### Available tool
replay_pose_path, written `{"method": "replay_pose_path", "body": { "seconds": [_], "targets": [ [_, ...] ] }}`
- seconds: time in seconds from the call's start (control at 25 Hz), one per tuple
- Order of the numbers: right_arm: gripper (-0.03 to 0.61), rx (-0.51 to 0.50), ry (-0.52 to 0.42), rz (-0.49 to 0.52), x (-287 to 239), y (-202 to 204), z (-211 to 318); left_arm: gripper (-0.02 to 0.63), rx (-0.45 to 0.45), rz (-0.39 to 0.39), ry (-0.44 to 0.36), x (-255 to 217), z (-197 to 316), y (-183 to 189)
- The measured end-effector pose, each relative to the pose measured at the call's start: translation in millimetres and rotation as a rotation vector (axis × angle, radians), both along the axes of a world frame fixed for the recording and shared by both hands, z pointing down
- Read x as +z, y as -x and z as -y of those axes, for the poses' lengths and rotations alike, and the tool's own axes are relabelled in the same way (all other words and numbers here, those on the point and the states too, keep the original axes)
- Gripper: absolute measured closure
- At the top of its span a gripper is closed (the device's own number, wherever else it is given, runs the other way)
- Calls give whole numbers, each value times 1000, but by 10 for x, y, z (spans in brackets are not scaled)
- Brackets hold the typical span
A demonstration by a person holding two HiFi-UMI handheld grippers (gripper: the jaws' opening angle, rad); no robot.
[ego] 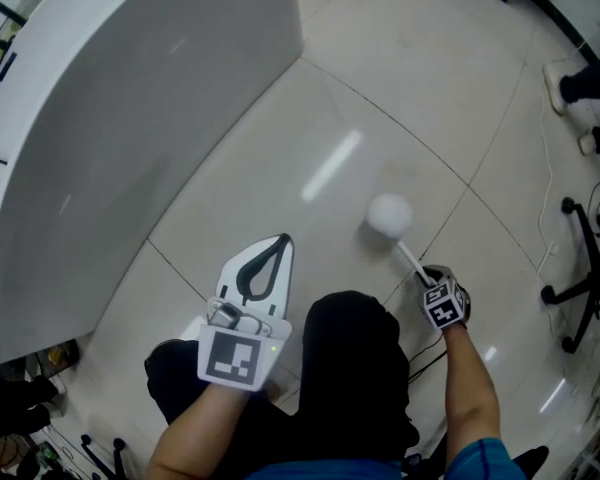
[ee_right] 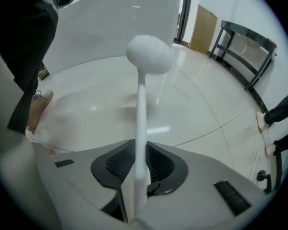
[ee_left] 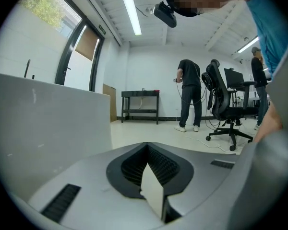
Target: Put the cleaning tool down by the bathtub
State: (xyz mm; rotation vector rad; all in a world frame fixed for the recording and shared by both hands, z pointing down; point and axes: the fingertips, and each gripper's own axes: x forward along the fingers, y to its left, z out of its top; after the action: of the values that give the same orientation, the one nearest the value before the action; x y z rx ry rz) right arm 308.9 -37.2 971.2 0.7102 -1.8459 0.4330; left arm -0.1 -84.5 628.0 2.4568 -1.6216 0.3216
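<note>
The right gripper (ego: 427, 276) has its jaws pinching the thin white handle of the cleaning tool (ego: 389, 214), a round-headed brush. The head sticks out ahead of the jaws and seems to hang above the tiled floor (ego: 310, 98) at centre right of the head view. The bathtub (ego: 130, 118) fills the upper left, apart from the brush. The left gripper (ego: 278, 248) has its jaws pressed together on nothing. By my reading the brush is only carried: lowering it beside the tub and letting go remain.
</note>
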Motion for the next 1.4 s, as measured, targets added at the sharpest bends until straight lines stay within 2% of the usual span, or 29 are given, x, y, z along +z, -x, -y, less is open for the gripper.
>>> {"method": "replay_pose_path", "body": {
  "seconds": [0.16, 0.32, 0.48, 0.6, 0.76, 0.92, 1.04, 1.16, 1.28, 1.4],
  "targets": [
    [488, -19, -124, 53, -748, 414, 383, 618, -58, -14, -34, -274, 21, 358],
    [488, -35, -206, 178, -1334, 944, 705, 618, -86, 29, -56, -476, 22, 705],
    [488, -107, -304, 249, -1850, 1411, 861, 618, -117, 76, -66, -572, 29, 1055],
    [488, -115, -371, 343, -2266, 1767, 939, 618, -155, 55, -85, -583, 20, 1267],
    [488, -102, -509, 485, -2971, 2165, 1022, 618, -155, 36, -89, -536, -15, 1319],
    [488, -87, -619, 610, -3670, 2363, 951, 618, -151, 8, -61, -450, 21, 1354],
    [488, 3, -667, 762, -4068, 2424, 916, 618, -171, -24, -89, -494, 72, 1436],
    [488, 135, -671, 981, -4332, 2426, 967, 619, -167, -21, -146, -597, 107, 1429],
    [488, 278, -599, 1203, -4396, 2500, 1014, 618, -178, -15, -170, -659, 89, 1477],
    [488, 392, -482, 1352, -4234, 2730, 1031, 618, -209, -21, -173, -710, 26, 1611]
  ]
}}
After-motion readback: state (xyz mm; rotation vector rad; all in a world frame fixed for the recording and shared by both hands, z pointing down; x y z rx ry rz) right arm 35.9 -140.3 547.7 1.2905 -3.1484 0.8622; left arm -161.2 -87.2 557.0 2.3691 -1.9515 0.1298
